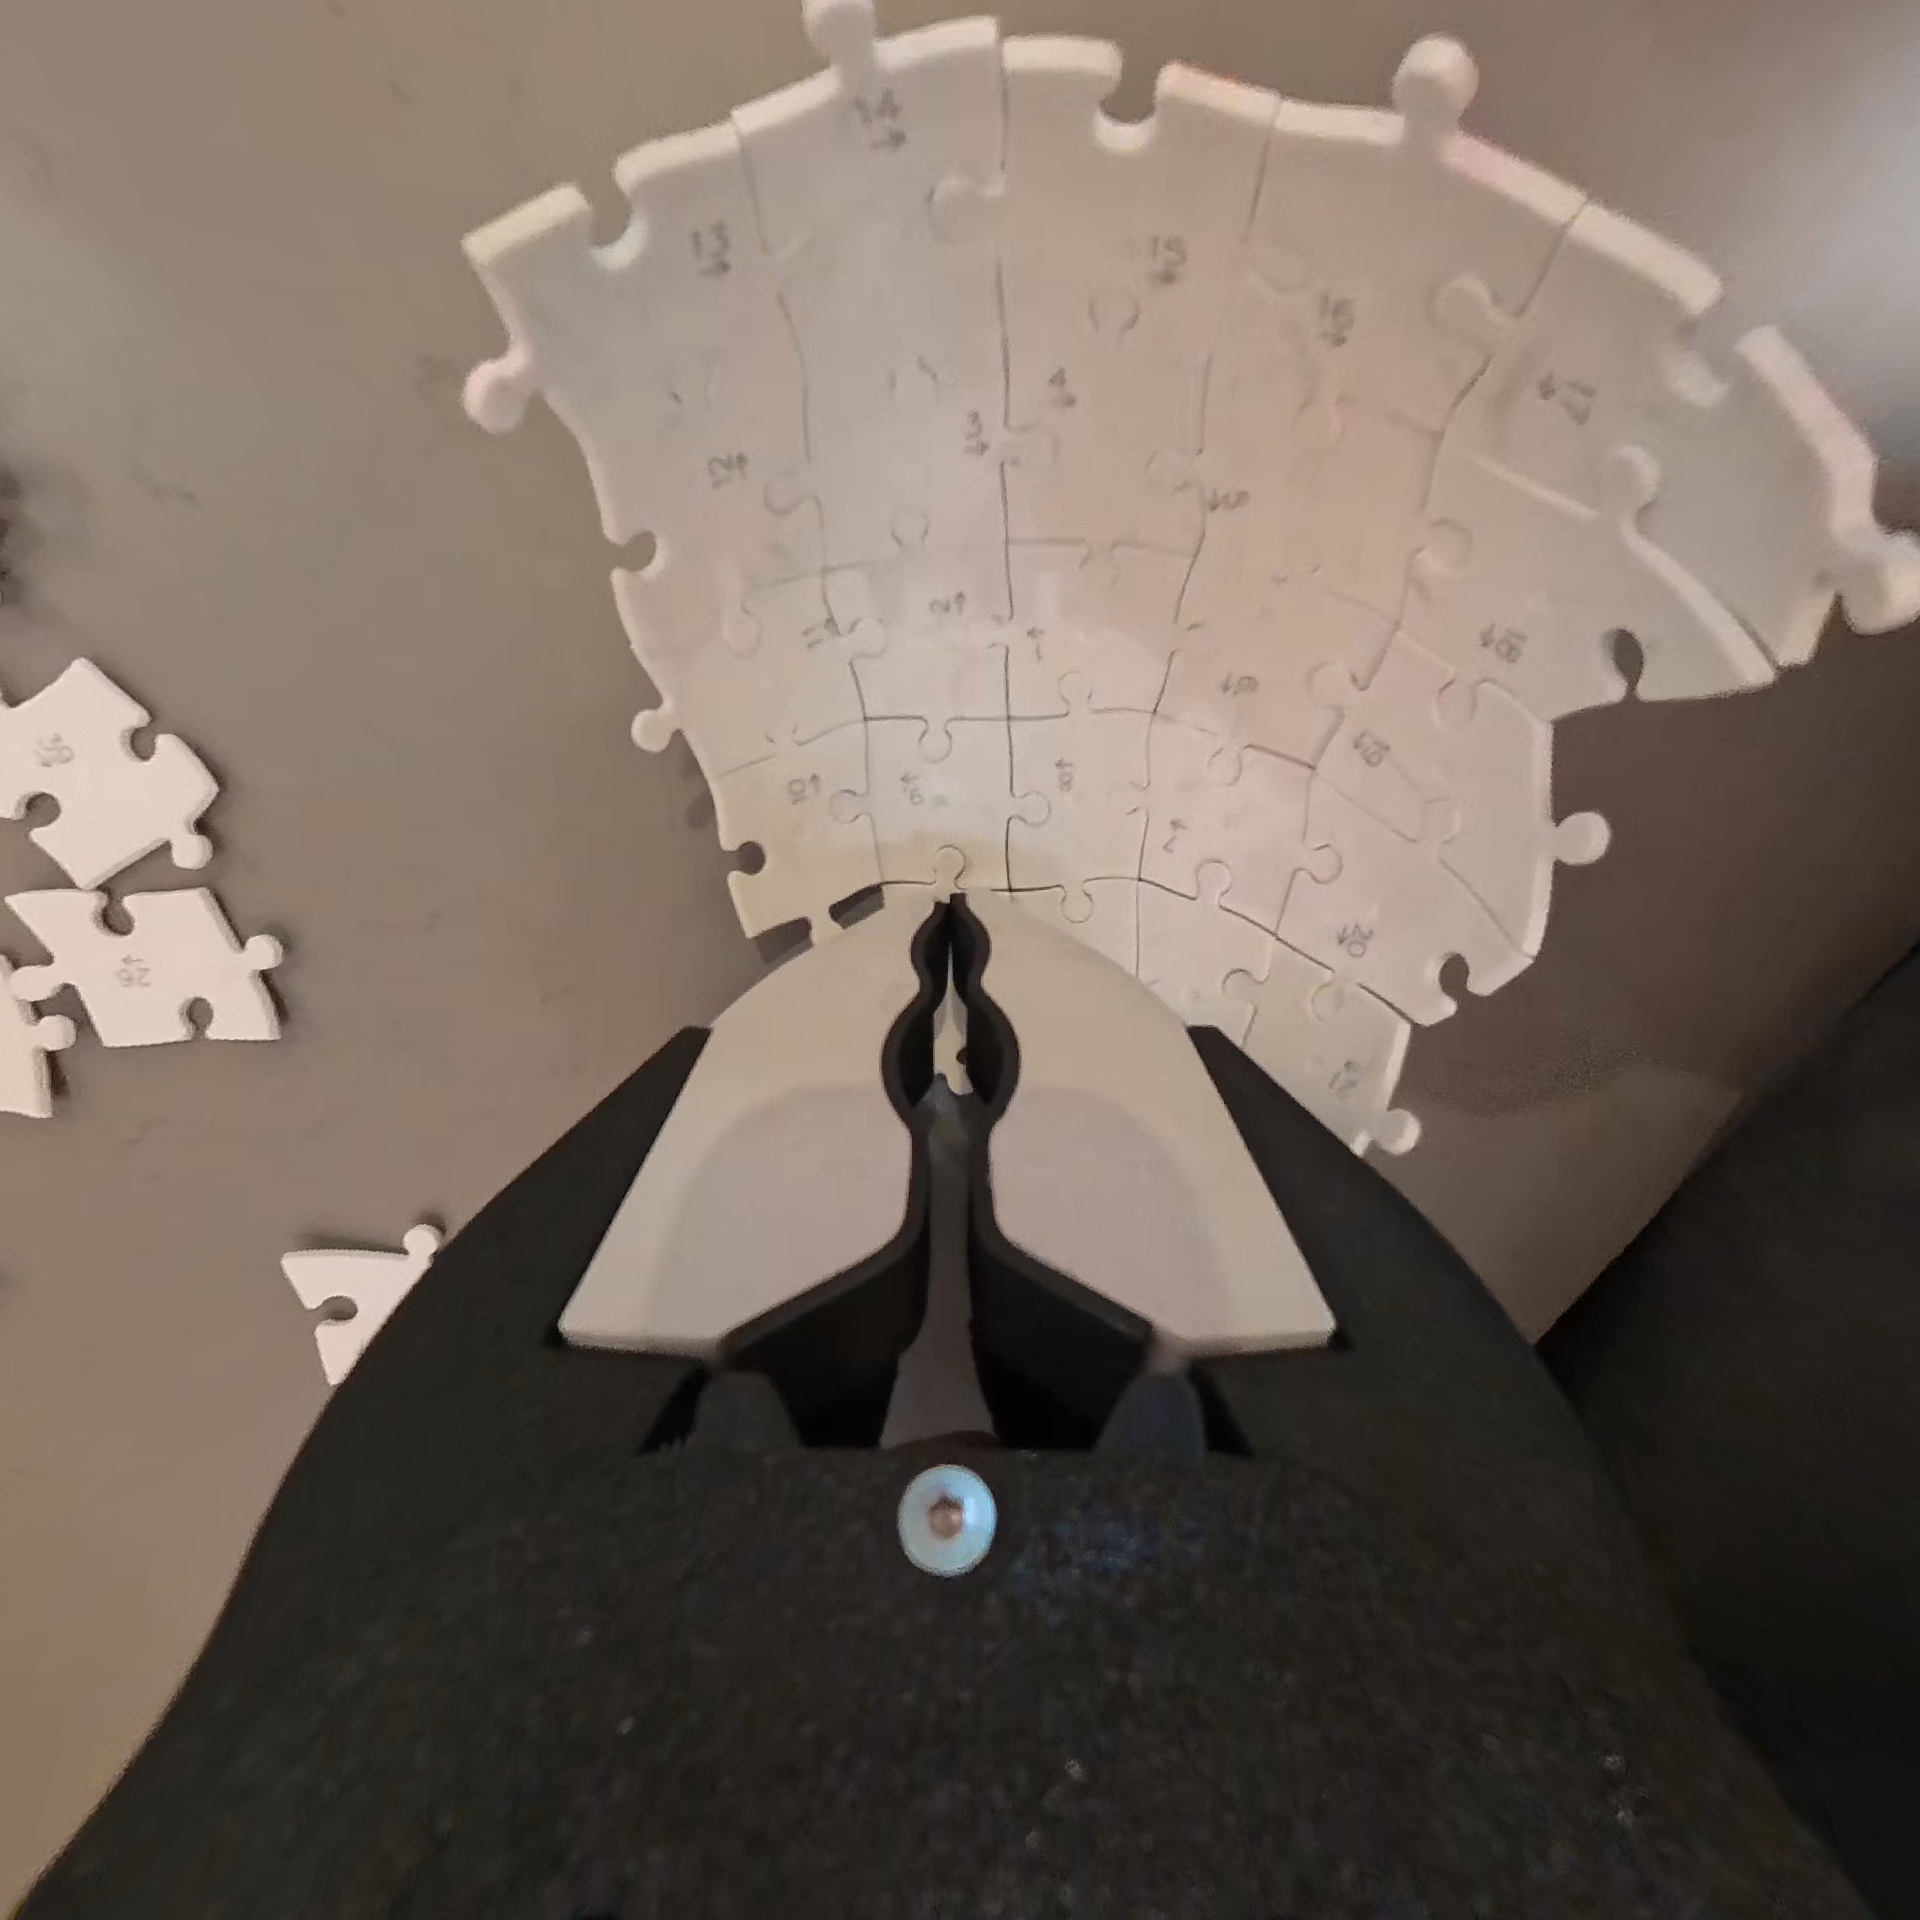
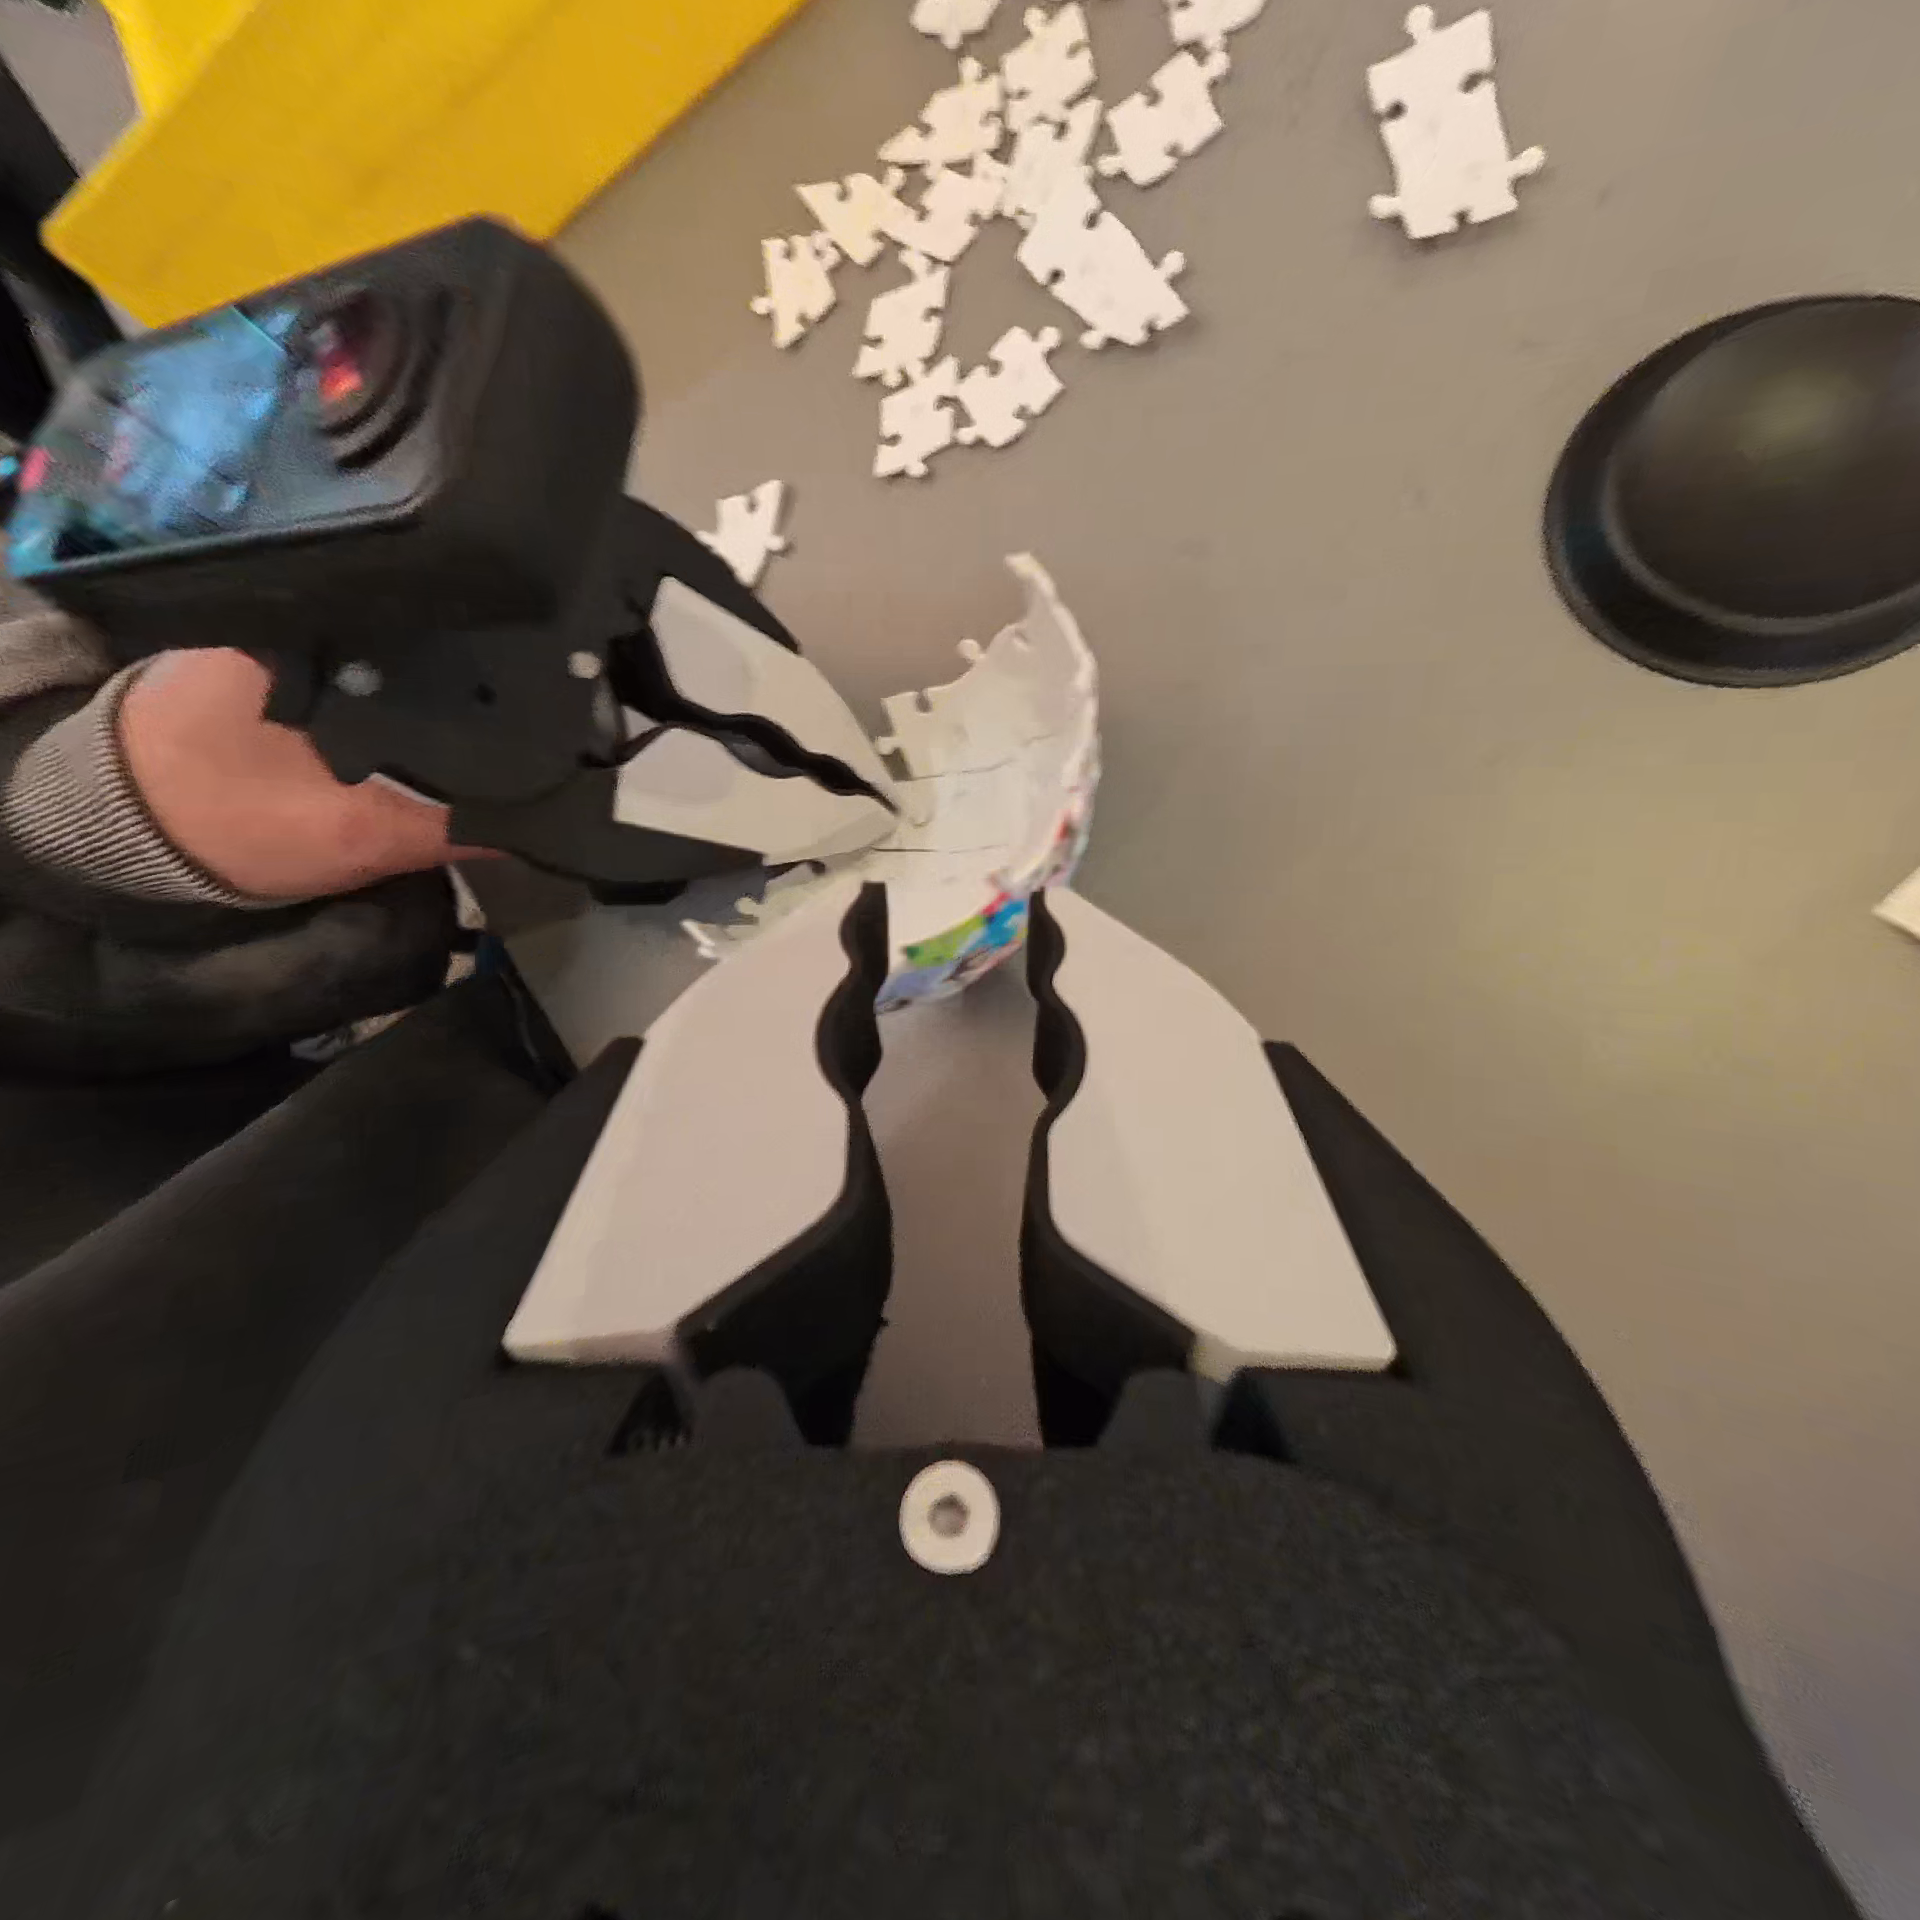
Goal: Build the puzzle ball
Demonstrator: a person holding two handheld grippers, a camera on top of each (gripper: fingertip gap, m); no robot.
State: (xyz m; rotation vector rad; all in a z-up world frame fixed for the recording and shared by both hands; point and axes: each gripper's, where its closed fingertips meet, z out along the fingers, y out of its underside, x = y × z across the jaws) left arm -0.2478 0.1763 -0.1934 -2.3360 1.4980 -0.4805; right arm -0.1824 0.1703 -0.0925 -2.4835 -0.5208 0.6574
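One curved shell (image 1: 1091, 540) of joined pieces, under half a ball by judgement, pinched at its lower edge by the closed left gripper (image 1: 952, 914) above the table (image 2: 1351, 831); right gripper (image 2: 951, 925) parted, empty; many loose pieces (image 2: 966, 260) remain unfitted.

Two identical handheld grippers, left gripper (image 1: 951, 906) and right gripper (image 2: 954, 914): textured black housing, pale grey wedge-shaped fingers (image 2: 727, 1122) lined with wavy black pads (image 2: 1049, 997), one round silver screw (image 1: 947, 1525) centred on top, black camera block (image 2: 312, 416) at rear, ribbed grey-brown sleeve (image 2: 83, 790) behind.
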